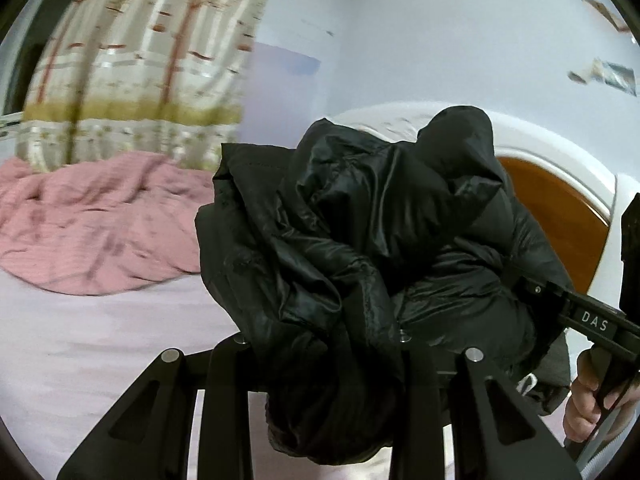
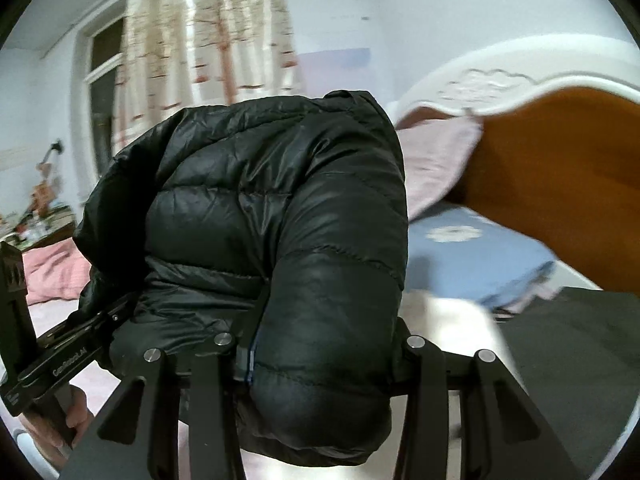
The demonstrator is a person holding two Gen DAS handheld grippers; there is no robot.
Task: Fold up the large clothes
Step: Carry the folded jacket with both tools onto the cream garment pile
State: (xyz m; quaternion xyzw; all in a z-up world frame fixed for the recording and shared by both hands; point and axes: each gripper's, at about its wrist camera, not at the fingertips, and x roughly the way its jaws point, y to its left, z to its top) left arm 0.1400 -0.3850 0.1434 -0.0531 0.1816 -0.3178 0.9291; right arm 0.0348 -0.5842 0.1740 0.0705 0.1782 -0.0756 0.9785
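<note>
The left gripper point(image 1: 324, 364) pinches a bunched fold of the black puffer jacket point(image 1: 360, 240), and the right gripper point(image 2: 320, 356) clamps its quilted bulk. The jacket hangs lifted between them above the bed sheet point(image 1: 100, 340), near the pink blanket point(image 1: 88, 220) and headboard point(image 2: 560, 184).

Left wrist view: looking forward along its own jaws, very near the black jacket point(image 1: 360, 240) that is bunching up straight ahead of them; pink blanket point(image 1: 92, 220) lying off to the left beyond the jaws.
Right wrist view: facing forward along its jaws, the jacket point(image 2: 272, 240) filling the space just ahead; headboard point(image 2: 560, 184) sitting right of the jaws.
Shared: jacket, curtain point(image 1: 132, 60), headboard; each view is catching the other gripper at its edge.
</note>
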